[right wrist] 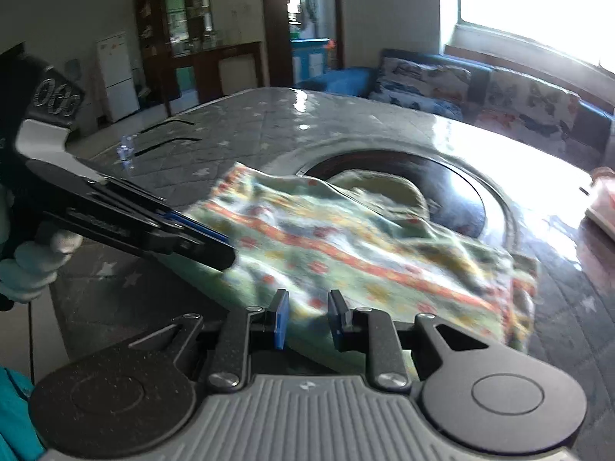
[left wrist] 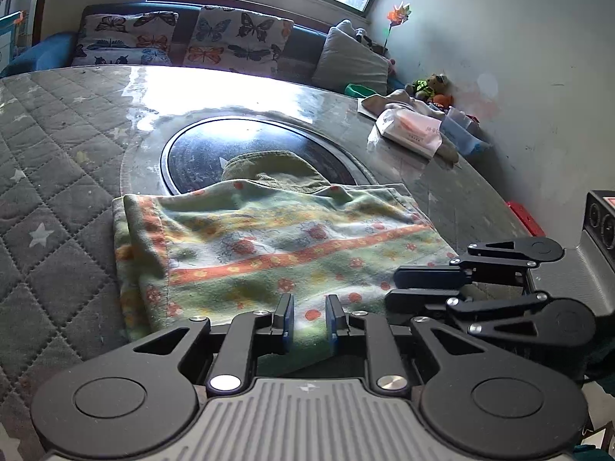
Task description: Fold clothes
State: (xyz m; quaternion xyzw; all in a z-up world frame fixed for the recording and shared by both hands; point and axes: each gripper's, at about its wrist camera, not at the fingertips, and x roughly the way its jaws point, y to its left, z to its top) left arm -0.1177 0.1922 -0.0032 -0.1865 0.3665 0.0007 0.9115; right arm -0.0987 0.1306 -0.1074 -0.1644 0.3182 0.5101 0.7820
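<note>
A green cloth with orange flower bands (left wrist: 269, 246) lies folded on the grey quilted table cover (left wrist: 50, 176), its far edge over a round dark glass inset (left wrist: 200, 153). An olive garment (left wrist: 269, 169) peeks out behind it. My left gripper (left wrist: 309, 320) is shut on the cloth's near edge, with fabric showing between the narrow jaws. My right gripper (right wrist: 309, 320) grips the same near edge of the cloth (right wrist: 365, 253) in the same way. Each wrist view shows the other gripper at the hem: the right gripper (left wrist: 403, 288) and the left gripper (right wrist: 226, 253), held by a gloved hand (right wrist: 27, 269).
A tissue pack (left wrist: 411, 130) and small clutter lie at the table's far right by the wall. A sofa with butterfly cushions (left wrist: 238, 38) runs behind the table under a bright window. A teddy bear (left wrist: 432, 86) sits in the corner. Cabinets and a fridge (right wrist: 117, 73) stand far off.
</note>
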